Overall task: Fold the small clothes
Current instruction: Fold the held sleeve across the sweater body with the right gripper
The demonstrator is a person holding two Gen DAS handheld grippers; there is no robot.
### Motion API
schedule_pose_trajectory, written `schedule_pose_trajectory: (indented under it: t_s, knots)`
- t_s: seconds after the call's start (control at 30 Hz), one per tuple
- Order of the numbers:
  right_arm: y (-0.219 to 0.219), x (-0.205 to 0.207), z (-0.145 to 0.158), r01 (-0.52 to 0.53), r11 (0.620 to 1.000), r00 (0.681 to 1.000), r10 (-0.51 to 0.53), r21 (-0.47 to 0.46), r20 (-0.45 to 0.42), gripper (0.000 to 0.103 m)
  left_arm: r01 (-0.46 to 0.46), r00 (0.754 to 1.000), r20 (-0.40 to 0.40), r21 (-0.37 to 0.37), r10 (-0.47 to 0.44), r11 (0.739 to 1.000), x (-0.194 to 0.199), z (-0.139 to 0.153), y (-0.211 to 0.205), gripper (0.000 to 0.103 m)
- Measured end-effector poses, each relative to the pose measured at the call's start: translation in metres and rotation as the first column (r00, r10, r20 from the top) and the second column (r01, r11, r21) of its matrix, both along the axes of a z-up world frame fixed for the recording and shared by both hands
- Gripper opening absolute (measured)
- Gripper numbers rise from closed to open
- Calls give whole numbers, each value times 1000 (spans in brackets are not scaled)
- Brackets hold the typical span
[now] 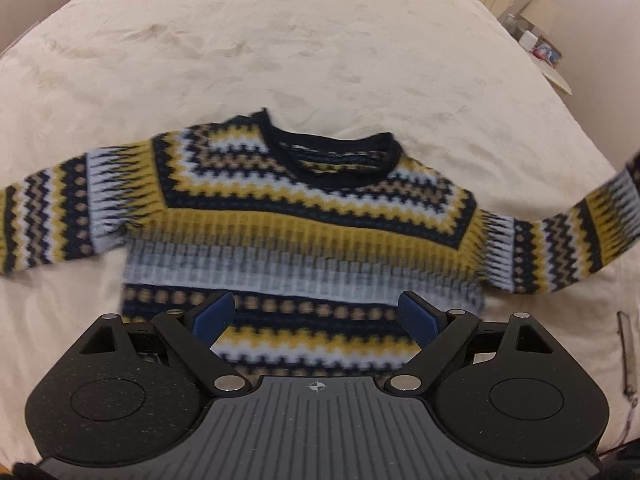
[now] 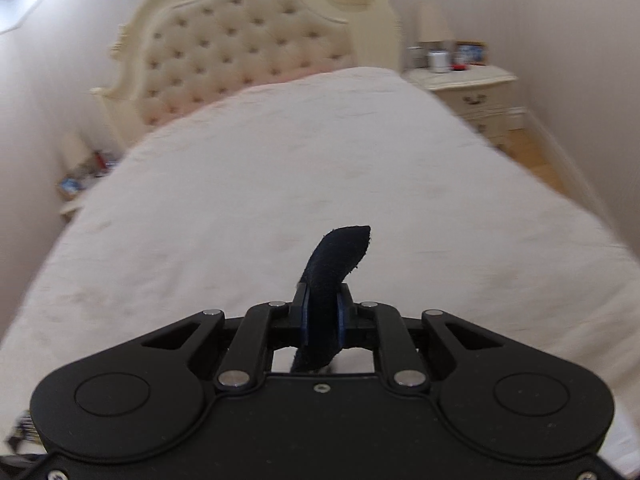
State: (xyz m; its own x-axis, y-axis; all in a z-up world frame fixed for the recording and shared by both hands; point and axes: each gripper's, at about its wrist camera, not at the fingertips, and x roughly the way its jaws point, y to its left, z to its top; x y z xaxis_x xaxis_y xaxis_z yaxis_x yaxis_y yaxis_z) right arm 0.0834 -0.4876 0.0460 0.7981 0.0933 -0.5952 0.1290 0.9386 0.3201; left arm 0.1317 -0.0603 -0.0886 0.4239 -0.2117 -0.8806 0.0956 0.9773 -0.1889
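A small knitted sweater [image 1: 304, 232] with navy, yellow and white zigzag bands lies face up on a cream bedspread [image 1: 304, 48], neck away from me. Its left sleeve lies flat to the left. Its right sleeve [image 1: 592, 232] is lifted off the bed toward the right edge of the left wrist view. My left gripper [image 1: 316, 316] is open, hovering over the sweater's lower hem with nothing between its blue pads. My right gripper [image 2: 322, 316] is shut on the navy sleeve cuff [image 2: 338, 256], which sticks up between the fingers above the bed.
A tufted cream headboard [image 2: 244, 52] stands at the bed's far end. A cream nightstand [image 2: 476, 92] with a lamp and small items stands at the right, another low stand with clutter [image 2: 84, 176] at the left. Wooden floor [image 2: 536, 160] runs along the right side.
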Motion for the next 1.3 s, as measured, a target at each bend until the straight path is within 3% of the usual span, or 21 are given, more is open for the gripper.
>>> schedule_pose_trajectory:
  t_s: [0.17,0.37,0.53,0.77,0.87,1.0,1.07,1.17,1.3]
  knots:
    - [89,33,-1,-161,987,987,161,22,25,20,-7,1000,8,18,7,1000,3,-1,47,89]
    - [197,66,-24,-339,938,941,338,76,30,20,-60,998,-2,33,60,998,7,-4,102,89]
    - [270,92,-69,-413,896,908,418,162,0,20,-89,996,-11,62,89,994,10,-9,138,89]
    - [359,99,-134,-484,866,859,498,127,-119,20,-124,992,-18,89,126,988,11,-13,169,89]
    - [375,88,-146,-505,856,844,517,108,-144,22,-125,992,-21,97,128,987,10,-14,173,89]
    - [384,83,-156,-524,845,836,534,104,-123,34,-115,993,-25,103,119,988,12,-17,169,89]
    - [388,82,-160,-534,838,832,545,115,-102,60,-110,993,-26,103,113,989,13,-19,164,89]
    - [380,81,-164,-519,846,843,530,125,-87,61,-96,995,-24,108,100,989,17,-22,157,89]
    - [348,75,-173,-467,879,869,476,98,-132,61,-83,996,-30,104,86,991,25,-27,144,89]
